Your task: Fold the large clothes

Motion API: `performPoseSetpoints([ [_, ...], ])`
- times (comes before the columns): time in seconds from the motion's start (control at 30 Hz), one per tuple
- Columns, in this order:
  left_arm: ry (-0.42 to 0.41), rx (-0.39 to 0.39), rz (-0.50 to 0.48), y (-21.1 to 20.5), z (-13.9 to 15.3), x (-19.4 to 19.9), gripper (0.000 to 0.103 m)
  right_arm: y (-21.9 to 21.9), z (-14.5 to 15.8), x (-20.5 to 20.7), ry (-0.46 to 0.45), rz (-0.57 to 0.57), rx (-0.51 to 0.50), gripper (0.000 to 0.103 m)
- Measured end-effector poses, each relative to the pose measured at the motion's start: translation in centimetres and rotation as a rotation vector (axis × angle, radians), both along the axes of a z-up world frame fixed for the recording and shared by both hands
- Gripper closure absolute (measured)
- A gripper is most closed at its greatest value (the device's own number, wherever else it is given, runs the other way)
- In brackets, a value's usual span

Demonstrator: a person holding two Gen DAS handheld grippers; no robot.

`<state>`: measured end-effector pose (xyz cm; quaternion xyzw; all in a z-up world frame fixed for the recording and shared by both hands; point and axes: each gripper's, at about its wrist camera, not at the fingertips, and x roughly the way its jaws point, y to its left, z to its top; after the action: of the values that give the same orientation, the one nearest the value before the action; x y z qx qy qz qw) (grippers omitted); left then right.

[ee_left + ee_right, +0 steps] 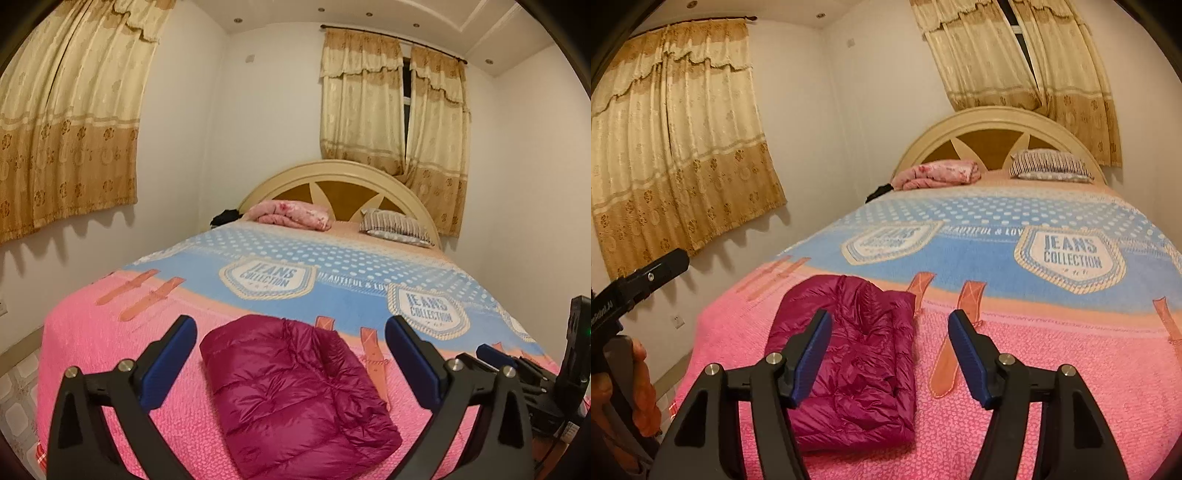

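- My left gripper (pixel 291 354) hangs right at the lens, jaws spread wide, nothing between them.
- My right gripper (pixel 890 350) is parted too, narrower, gripping nothing.
- The folded magenta puffer jacket (pixel 295 391) lies flat on the pink foot of the bedspread (pixel 110 350), clear of both grippers.
- Striped pillow (pixel 395 225) and pink folded blanket (pixel 291 214) sit up by the headboard (pixel 332 173).

A bed with an arched cream headboard (pixel 343 173) carries a pink-and-blue blanket (pixel 110 350). Far from the headboard lies a folded magenta quilted jacket (pixel 295 391); beside the headboard, a rolled pink quilt (pixel 291 216) and a striped pillow (pixel 395 225).
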<state>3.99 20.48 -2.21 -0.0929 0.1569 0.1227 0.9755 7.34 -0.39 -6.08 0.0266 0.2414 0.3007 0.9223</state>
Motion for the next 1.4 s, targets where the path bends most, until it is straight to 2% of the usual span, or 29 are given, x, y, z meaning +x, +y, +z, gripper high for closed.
performPoseSetpoints([
  [0.17,-0.011,0.013,-0.008,-0.3,0.0,-0.1,0.000,-0.2,0.8,-1.0,-0.018,0.009,0.014,0.035],
  [1.4,-0.002,0.029,-0.001,-0.5,-0.2,-0.5,0.000,0.2,0.3,-2.1,-0.019,0.030,0.016,0.033],
])
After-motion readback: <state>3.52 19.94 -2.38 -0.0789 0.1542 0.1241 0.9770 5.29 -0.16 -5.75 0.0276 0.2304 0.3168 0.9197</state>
